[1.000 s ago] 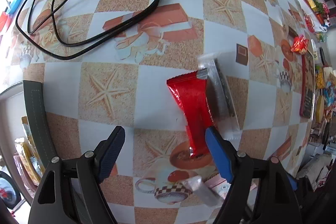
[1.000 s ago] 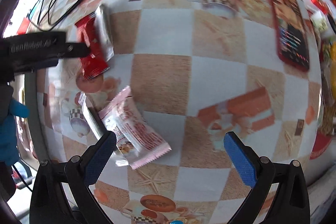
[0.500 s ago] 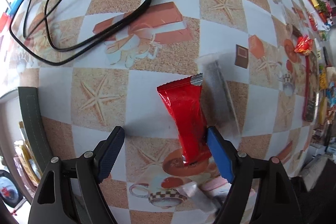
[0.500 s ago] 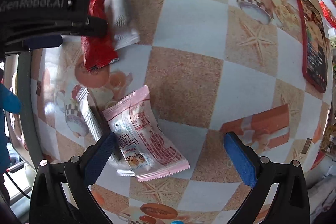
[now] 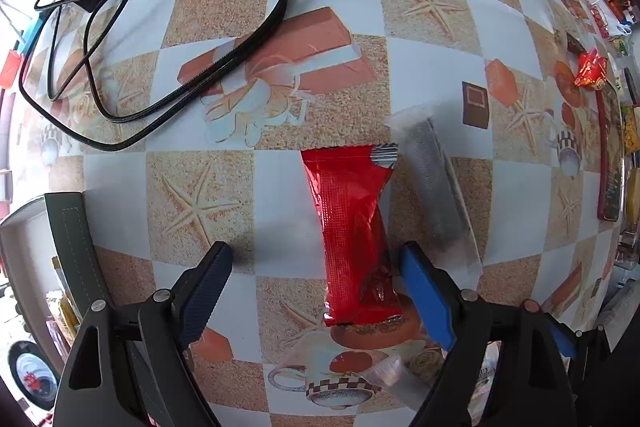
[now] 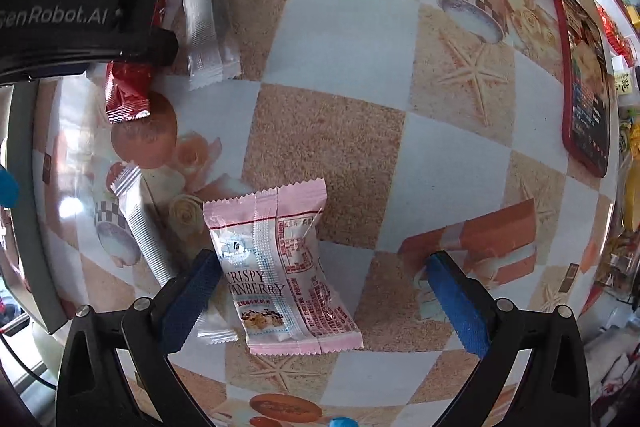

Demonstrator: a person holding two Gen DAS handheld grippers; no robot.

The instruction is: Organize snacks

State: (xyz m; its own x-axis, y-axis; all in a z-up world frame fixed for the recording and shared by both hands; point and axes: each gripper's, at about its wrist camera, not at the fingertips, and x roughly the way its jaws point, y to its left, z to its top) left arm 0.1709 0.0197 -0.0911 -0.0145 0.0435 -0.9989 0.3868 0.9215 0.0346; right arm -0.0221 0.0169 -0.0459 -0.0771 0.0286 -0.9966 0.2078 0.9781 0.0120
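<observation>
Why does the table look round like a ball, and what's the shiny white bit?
Both wrist views use fisheye lenses, so the flat table bulges and its squares bend. In the right wrist view, light glares off the cloth at the left edge. Both views look sharp.

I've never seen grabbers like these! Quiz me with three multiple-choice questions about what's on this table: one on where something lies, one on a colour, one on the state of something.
1. Where does the red snack packet lie relative to the left gripper?
A. Between its open fingers
B. Far off by the black cable
C. On top of the phone

2. What colour is the cranberry packet under the right gripper?
A. Green
B. Pink
C. Black

3. What state is the right gripper in?
A. Shut on the packet
B. Open, gripping nothing
C. Holding the phone

Answers:
1 A, the packet's lower end sits between the pads.
2 B, its wrapper is pale pink.
3 B, the pads stand wide apart and neither presses the packet.
</observation>
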